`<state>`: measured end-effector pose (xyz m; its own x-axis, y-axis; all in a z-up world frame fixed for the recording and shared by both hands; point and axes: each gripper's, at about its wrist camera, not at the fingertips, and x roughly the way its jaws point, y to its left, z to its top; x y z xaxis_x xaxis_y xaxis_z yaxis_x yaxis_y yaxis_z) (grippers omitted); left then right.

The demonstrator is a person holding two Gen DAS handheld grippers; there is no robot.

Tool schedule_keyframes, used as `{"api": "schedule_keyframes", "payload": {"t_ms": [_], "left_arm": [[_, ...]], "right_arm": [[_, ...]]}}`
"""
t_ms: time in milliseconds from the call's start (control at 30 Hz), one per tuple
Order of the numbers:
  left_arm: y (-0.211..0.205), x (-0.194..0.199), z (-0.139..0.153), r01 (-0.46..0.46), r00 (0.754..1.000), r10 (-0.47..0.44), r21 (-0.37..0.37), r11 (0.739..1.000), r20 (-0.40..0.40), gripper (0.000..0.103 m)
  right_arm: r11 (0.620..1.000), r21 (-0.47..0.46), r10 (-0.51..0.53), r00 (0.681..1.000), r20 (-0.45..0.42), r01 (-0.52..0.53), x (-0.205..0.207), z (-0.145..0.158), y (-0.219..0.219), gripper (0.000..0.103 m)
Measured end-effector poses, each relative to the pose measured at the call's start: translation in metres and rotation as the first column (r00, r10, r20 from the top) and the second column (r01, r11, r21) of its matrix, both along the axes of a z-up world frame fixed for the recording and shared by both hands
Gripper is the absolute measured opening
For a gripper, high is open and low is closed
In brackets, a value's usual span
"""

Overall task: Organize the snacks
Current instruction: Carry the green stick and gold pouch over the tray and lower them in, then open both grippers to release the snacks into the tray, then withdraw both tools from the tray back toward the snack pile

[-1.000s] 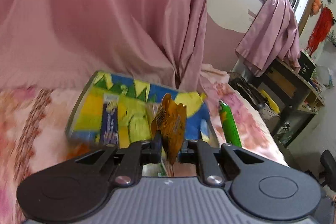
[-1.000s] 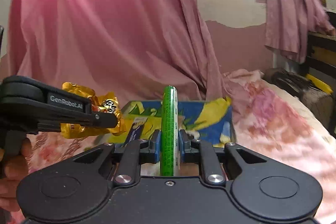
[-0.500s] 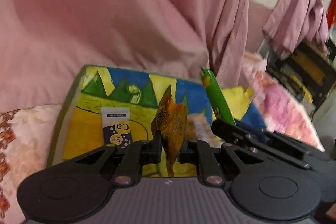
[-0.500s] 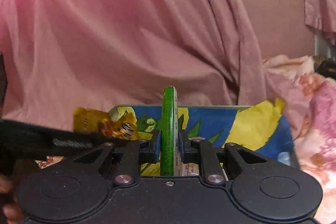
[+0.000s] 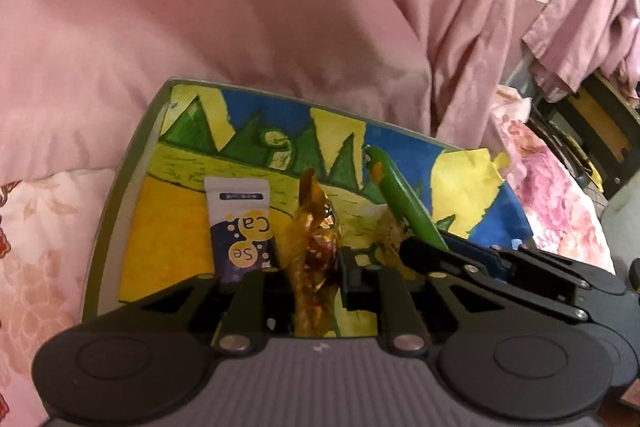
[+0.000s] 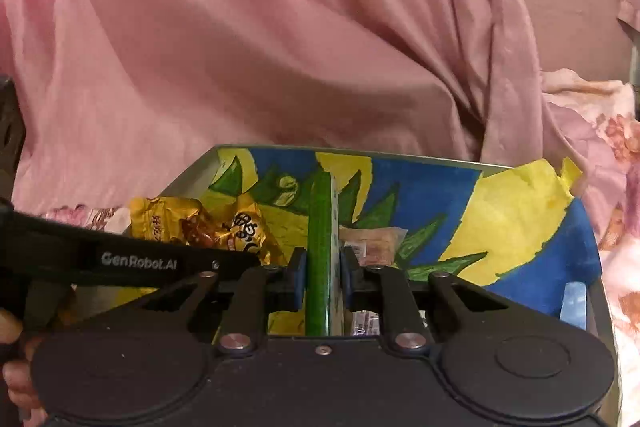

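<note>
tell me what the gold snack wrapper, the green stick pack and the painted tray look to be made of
Gold snack wrapper: thin metallic foil or film, glossy; it crinkles and glints.
Green stick pack: smooth plastic film, slight sheen, flat sealed edge.
Painted tray: grey rim, perhaps metal or plastic; the floor looks like matte painted paper, torn at one corner.

Behind the tray we see a pink curtain [image 5: 248, 27] hanging in heavy folds, filling the upper part of both views. A floral bedcover [image 5: 556, 203] spreads out to the right of the curtain, and beyond it stands a dark shelf unit [image 5: 600, 131].
</note>
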<state>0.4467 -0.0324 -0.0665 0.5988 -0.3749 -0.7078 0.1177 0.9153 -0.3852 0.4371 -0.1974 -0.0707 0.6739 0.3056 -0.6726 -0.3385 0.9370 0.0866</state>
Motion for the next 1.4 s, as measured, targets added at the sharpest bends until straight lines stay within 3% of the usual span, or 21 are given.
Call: {"api": "schedule_keyframes", "payload": {"t_ms": [133,200,267,333,433,500,633,967,1133,1400], "left_arm": [[-0.003,-0.001,-0.001,-0.034,0.999,0.035,0.037,0.999,-0.041,0.034],[-0.003,-0.001,0.001,-0.047,0.997,0.049,0.034,0.998,-0.064,0.043],[0.0,-0.002,0.005,-0.091,0.992,0.093,0.02,0.996,-0.084,0.051],[0.002,-0.008,0.012,-0.122,0.989,0.124,0.026,0.992,-0.082,0.067],[-0.003,-0.017,0.028,-0.119,0.992,0.122,0.098,0.988,-0.017,0.084],[-0.007,-0.023,0.038,-0.081,0.997,0.078,0.138,0.987,0.029,0.086],[-0.003,-0.054,0.057,-0.079,0.985,0.052,0.16,0.984,0.163,0.097],[0.017,-0.133,0.092,-0.11,0.917,0.031,0.177,0.978,0.397,0.103],[0.024,-0.175,0.097,-0.113,0.905,0.026,0.181,0.977,0.425,0.103],[0.023,-0.243,0.103,-0.137,0.862,0.0,0.233,0.963,0.506,0.103]], "right_arm": [[0.999,-0.02,0.041,0.999,-0.011,-0.041,0.004,0.002,-0.001,0.02],[0.998,-0.015,0.056,0.998,-0.016,-0.056,0.004,0.003,-0.003,0.029],[0.998,-0.016,0.067,0.998,-0.015,-0.067,0.002,0.005,-0.004,0.03],[0.997,-0.019,0.08,0.997,-0.015,-0.081,-0.001,0.007,-0.005,0.03],[0.997,-0.02,0.08,0.997,-0.016,-0.08,-0.01,0.013,-0.008,0.042],[0.998,-0.015,0.065,0.998,0.004,-0.065,-0.018,0.018,-0.011,0.055],[1.0,0.003,0.001,0.999,0.041,-0.001,-0.039,0.028,-0.015,0.064],[0.99,0.044,-0.142,0.97,0.199,0.136,-0.136,0.081,-0.023,0.101],[0.98,0.057,-0.197,0.95,0.244,0.189,-0.19,0.105,-0.032,0.102],[0.979,0.05,-0.203,0.934,0.295,0.197,-0.249,0.12,-0.03,0.102]]}}
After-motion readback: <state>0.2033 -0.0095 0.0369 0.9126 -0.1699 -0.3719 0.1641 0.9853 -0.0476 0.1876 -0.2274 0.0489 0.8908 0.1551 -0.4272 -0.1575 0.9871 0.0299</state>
